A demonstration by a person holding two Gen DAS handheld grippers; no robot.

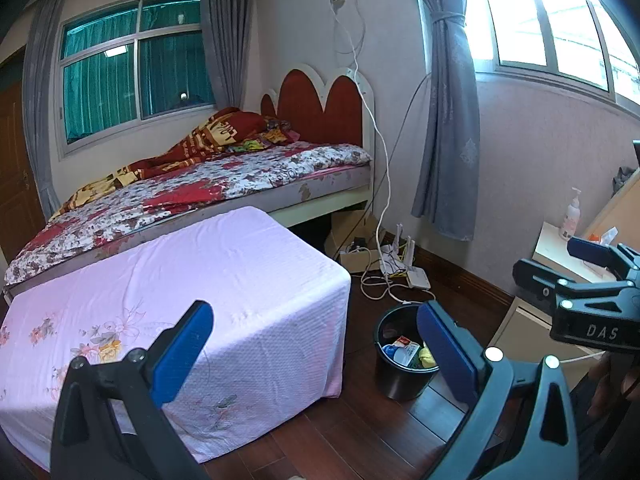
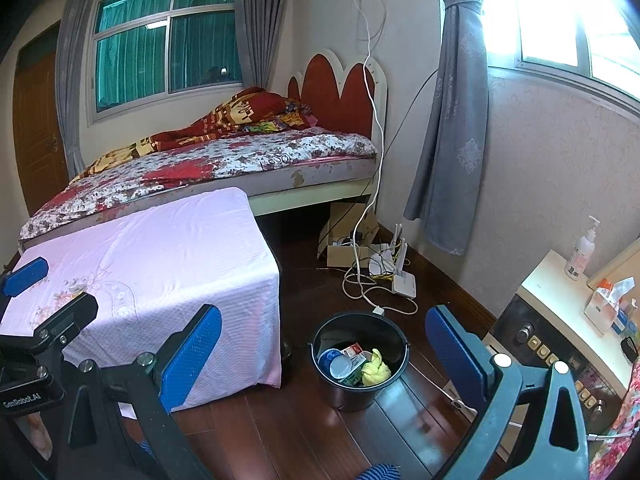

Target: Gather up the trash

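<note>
On the wood floor [image 2: 312,432], cables [image 2: 360,284] lie behind the bucket [image 2: 360,392]; both grippers [image 1: 316,352] [image 2: 324,356] gape empty.

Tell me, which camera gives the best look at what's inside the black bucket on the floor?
The right wrist view: the black bucket sits unobstructed between the open fingers, showing cartons, a round lid and something yellow. In the left wrist view the bucket is partly hidden behind a blue finger pad.

Readable markings:
- "DAS": white letters on the black body of the right gripper [image 1: 592,256], at the right edge of the left wrist view.
- "GenRobot.AI": white letters on the black body of the left gripper [image 2: 24,280], at the near left edge of the right wrist view.
</note>
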